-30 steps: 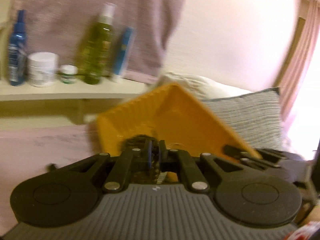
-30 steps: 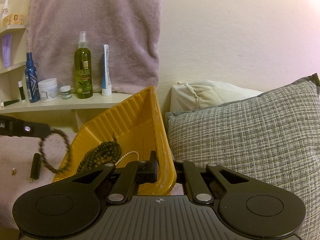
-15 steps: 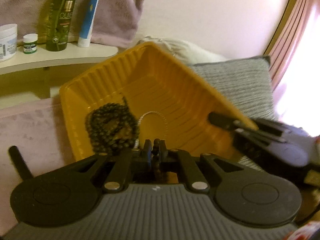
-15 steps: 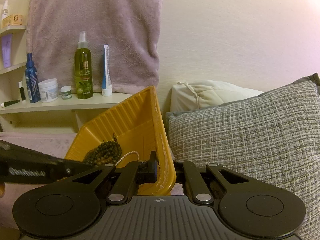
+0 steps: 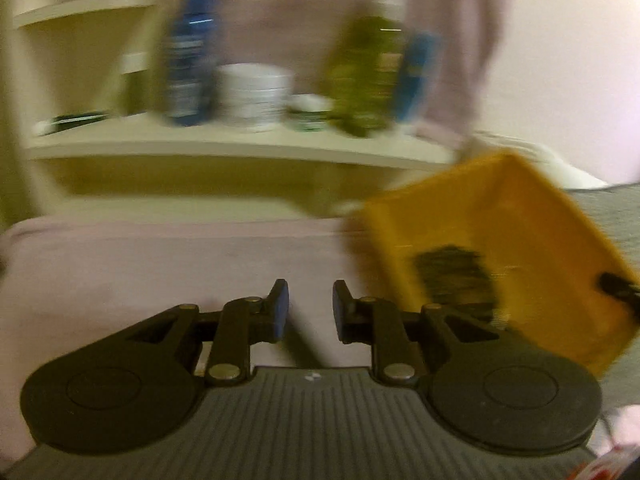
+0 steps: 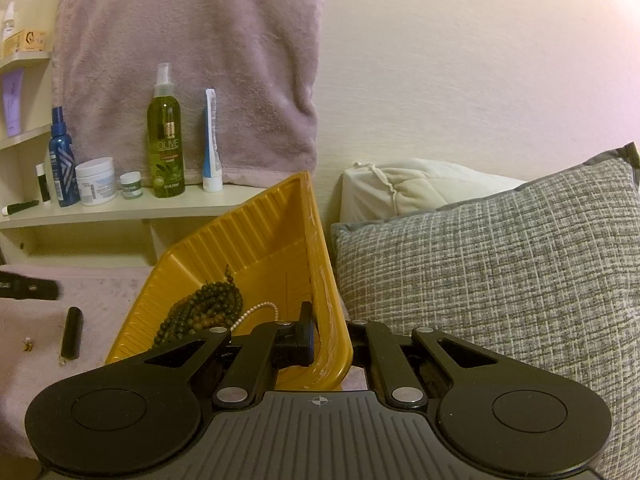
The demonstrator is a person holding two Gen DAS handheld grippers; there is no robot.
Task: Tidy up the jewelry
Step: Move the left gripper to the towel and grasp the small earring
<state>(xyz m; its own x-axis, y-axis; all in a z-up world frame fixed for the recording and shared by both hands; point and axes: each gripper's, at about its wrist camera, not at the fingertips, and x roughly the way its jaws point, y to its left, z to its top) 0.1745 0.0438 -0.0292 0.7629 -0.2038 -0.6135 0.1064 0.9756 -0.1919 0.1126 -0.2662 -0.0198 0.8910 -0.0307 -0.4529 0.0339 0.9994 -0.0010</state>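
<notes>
Two strands already lay inside the ribbed, glossy yellow plastic tray (image 6: pixel 240 256), so the sorting looked partly done: a heaped string of dark round wooden beads (image 6: pixel 200 312) and, just beside it, a thin strand of tiny white pearls (image 6: pixel 256 312).

By size, the woven grey-and-white pillow (image 6: pixel 500 280) bulked largest to the right, its weave coarse and gridded. The fuzzy pinkish blanket on the bed (image 6: pixel 32 320) was soft and matte. On it sat the tray, tipped up on edge, its rigid wall pinched by the right gripper (image 6: pixel 328 340), whose jaws were closed on the rim and held it tilted.

The left gripper (image 5: pixel 306 308) hung over bare blanket beside the tray, its jaws parting with nothing between them; that view was badly smeared.

Smaller pieces were left outside the tray, well apart from it: a short, smooth black cylinder (image 6: pixel 71 332) lying on the blanket and, near it, a tiny gold-coloured trinket (image 6: pixel 27 345), too small to identify. I judged those were what remained to be gathered.
</notes>
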